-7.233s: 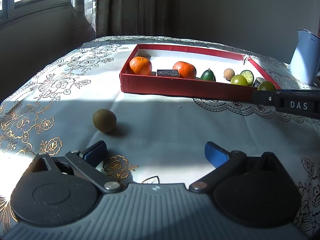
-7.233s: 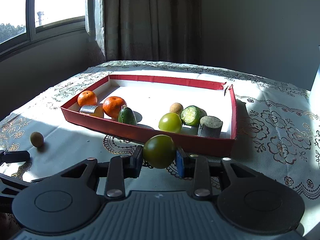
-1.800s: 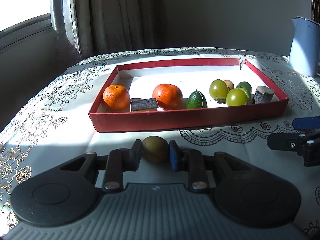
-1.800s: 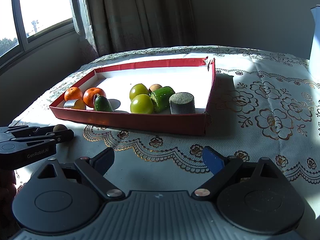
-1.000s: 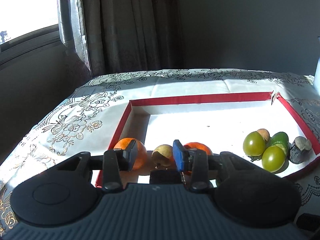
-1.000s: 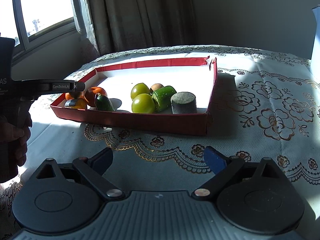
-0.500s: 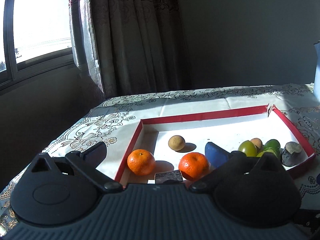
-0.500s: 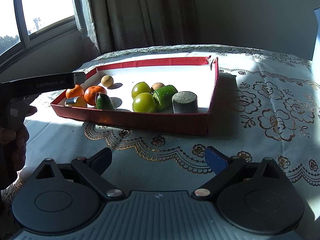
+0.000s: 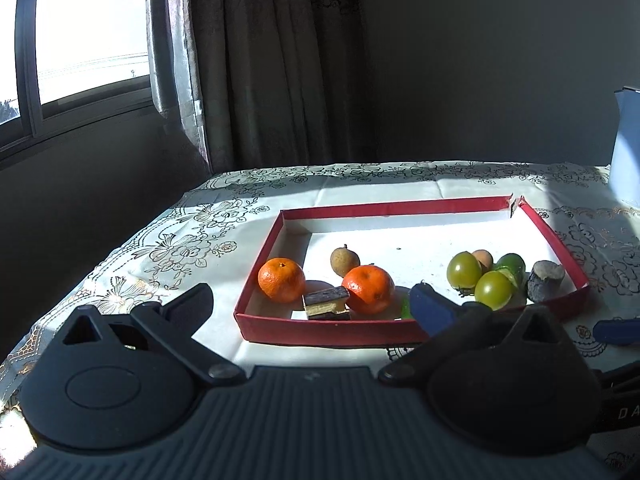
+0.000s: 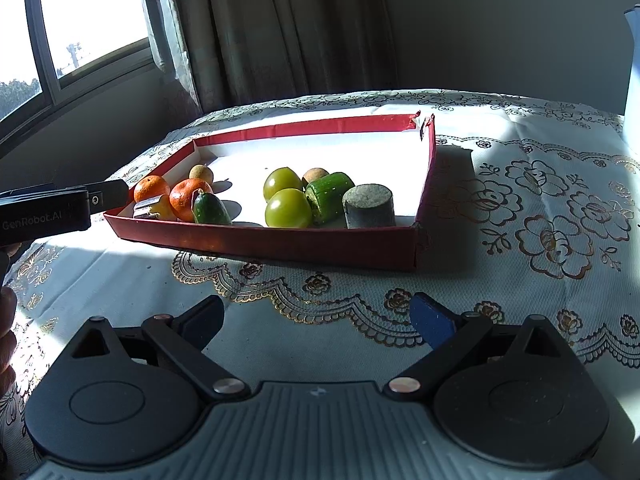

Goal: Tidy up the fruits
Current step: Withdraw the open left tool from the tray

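A red tray (image 9: 320,334) (image 10: 280,242) on the patterned tablecloth holds the fruit. The brown kiwi (image 9: 345,261) (image 10: 201,173) lies in it behind two oranges (image 9: 281,279) (image 9: 368,289). Two green tomatoes (image 9: 464,269) (image 10: 288,208), a small brown fruit (image 9: 483,257), cucumber pieces (image 10: 330,196) (image 10: 211,209) and a grey cylinder (image 10: 369,205) lie to the right. My left gripper (image 9: 310,306) is open and empty, above the tray's near left corner. My right gripper (image 10: 316,320) is open and empty over the cloth in front of the tray.
A dark layered block (image 9: 326,303) lies between the oranges. A pale blue jug (image 9: 626,148) stands at the far right. Curtain and window are behind the table. The left gripper's body (image 10: 52,210) reaches in at the tray's left end.
The left gripper carried the kiwi from the cloth into the tray, released it and opened, and has drawn back slightly. The right gripper, earlier holding a green tomato, stays open and still.
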